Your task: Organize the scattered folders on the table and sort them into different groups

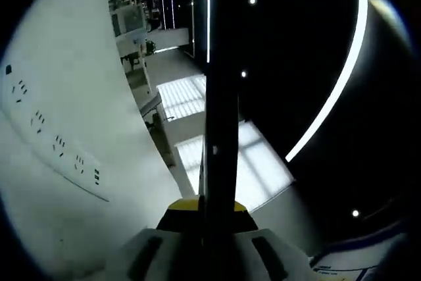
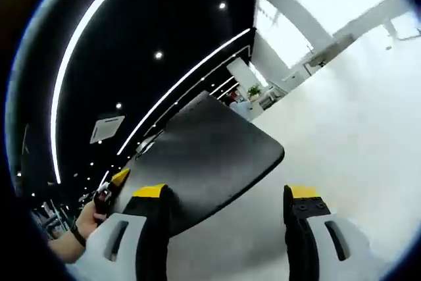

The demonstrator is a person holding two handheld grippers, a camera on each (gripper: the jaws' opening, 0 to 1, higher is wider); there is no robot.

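A thin dark folder (image 1: 217,97) stands edge-on up the middle of the left gripper view. My left gripper (image 1: 210,210) is shut on its lower edge, its yellow-tipped white jaws pressed against either side. In the right gripper view the same dark grey folder (image 2: 204,162) shows its flat face with a rounded corner, raised toward the ceiling. The left gripper (image 2: 112,185) and a hand (image 2: 82,222) hold it at the lower left. My right gripper (image 2: 227,205) is open with its jaws far apart; the folder's lower part passes just past its left jaw.
Both views look up at a black ceiling with long light strips (image 1: 329,97) and small spotlights. A white wall (image 1: 59,143) with sockets fills the left of the left gripper view. The corner of a blue-edged white sheet (image 1: 348,264) shows at bottom right.
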